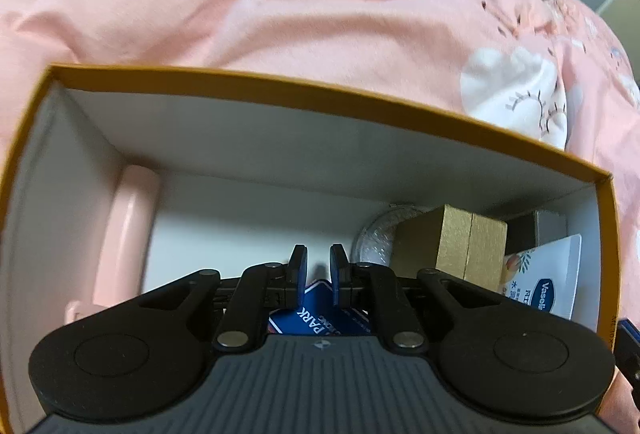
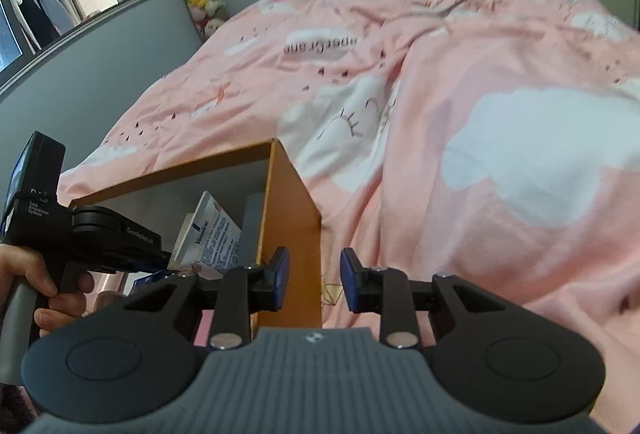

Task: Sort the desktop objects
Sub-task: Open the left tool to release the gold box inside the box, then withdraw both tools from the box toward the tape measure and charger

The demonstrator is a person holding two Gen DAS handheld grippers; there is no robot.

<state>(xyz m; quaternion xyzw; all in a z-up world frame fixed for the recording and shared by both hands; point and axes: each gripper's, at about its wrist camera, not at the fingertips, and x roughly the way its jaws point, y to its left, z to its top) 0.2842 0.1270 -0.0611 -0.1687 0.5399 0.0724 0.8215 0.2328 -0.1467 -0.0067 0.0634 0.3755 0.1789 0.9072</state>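
Left tool (image 1: 319, 276) just above blue card (image 1: 320, 318) inside orange box (image 1: 320, 90)

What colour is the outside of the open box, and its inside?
The box is orange outside and white inside; the right wrist view shows the outer wall best.

A bed under a pink cloud-print duvet (image 2: 460, 122) carries one thing — an orange-rimmed box (image 1: 360, 94).

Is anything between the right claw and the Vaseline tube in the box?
Yes. The orange box's side wall stands between the right claw and the Vaseline tube, which leans inside just beyond it.
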